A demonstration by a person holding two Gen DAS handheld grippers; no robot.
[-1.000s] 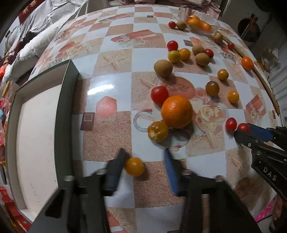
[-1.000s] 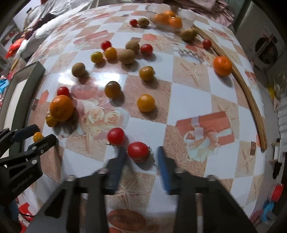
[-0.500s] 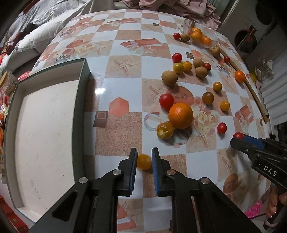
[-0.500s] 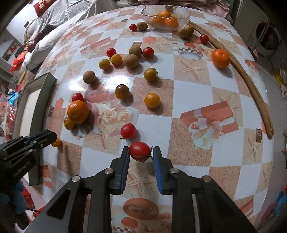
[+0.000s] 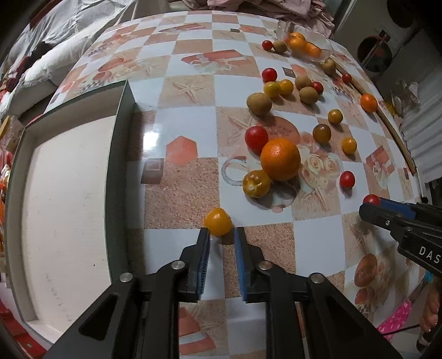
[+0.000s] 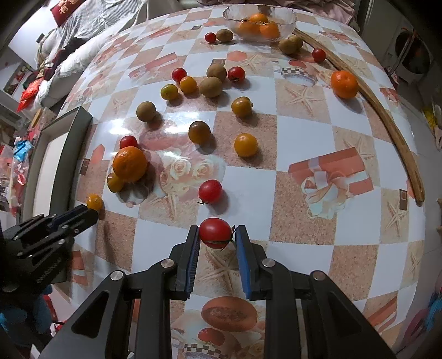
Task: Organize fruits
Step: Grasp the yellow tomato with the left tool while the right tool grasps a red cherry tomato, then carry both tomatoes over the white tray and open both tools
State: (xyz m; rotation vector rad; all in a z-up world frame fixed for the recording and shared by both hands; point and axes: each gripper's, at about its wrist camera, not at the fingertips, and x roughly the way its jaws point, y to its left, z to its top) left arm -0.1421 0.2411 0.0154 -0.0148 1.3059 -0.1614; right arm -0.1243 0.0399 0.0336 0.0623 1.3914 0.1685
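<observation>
My left gripper point(image 5: 221, 233) is shut on a small yellow tomato point(image 5: 218, 221), pinched at its fingertips just above the table; it also shows in the right wrist view point(image 6: 94, 202). My right gripper point(image 6: 216, 231) is shut on a red tomato point(image 6: 215, 232), also seen in the left wrist view point(image 5: 371, 199). A big orange point(image 5: 280, 159) sits mid-table among several small tomatoes and kiwis. A glass bowl point(image 6: 287, 19) with oranges stands at the far edge.
A dark-rimmed box with a pale inside point(image 5: 69, 193) lies at the table's left edge. A curved wooden stick point(image 6: 386, 116) lies along the right side. A loose orange point(image 6: 344, 84) sits by it. Bedding lies beyond the table on the left.
Both grippers closed from open: the left onto the yellow tomato, the right onto the red tomato. Both have lifted and pulled back a little, widening the view.
</observation>
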